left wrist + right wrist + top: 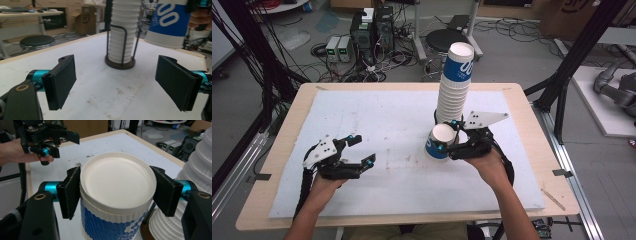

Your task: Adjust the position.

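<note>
Left gripper [357, 150] jaws apart; right gripper [451, 136] clamped.

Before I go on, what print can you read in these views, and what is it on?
"00": large white characters on the blue band of the held paper cup; the rest is cut off.
White print on the top cup of the stack: too blurred to read.
Dark mark on the cardboard box: too blurred to read.

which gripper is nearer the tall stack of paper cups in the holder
The right. The right gripper sits just in front of the cup stack, clamped on a single blue-and-white cup. The left gripper is open over the mat, well off to the stack's left.
</note>
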Demonstrator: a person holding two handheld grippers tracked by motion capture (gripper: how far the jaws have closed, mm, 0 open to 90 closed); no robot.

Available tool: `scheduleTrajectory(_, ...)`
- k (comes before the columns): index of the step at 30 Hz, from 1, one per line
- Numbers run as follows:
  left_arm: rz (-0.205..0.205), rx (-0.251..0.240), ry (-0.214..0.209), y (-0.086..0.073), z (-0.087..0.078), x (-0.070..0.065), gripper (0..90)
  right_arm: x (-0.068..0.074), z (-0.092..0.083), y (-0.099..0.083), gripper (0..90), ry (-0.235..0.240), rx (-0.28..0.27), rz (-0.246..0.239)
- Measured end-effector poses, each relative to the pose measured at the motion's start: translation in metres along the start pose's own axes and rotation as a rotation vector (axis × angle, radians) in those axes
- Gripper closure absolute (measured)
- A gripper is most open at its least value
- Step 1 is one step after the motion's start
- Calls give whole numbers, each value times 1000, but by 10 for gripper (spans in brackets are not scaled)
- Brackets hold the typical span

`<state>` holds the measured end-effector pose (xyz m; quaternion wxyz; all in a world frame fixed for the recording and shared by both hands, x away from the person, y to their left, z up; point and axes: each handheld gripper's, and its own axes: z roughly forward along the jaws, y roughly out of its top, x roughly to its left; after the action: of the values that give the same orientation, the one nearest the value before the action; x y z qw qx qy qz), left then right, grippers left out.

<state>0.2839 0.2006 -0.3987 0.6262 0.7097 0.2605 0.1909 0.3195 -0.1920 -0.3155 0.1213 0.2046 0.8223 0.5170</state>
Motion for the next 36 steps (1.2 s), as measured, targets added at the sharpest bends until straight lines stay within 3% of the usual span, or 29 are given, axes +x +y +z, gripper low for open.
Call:
scheduleTrajectory(9,28,16,-102,8,21,-23,168,9,3,1,302,31,-34,-10)
scheduleTrajectory(14,29,-15,-170,12,33,-36,168,15,7,2,303,50,-34,-19)
scheduleTrajectory(25,72,-2,-241,16,50,-48,168,31,27,3,304,143,-25,-50)
scheduleTrajectory(36,94,18,-286,14,57,-53,168,35,32,4,306,197,-57,-48)
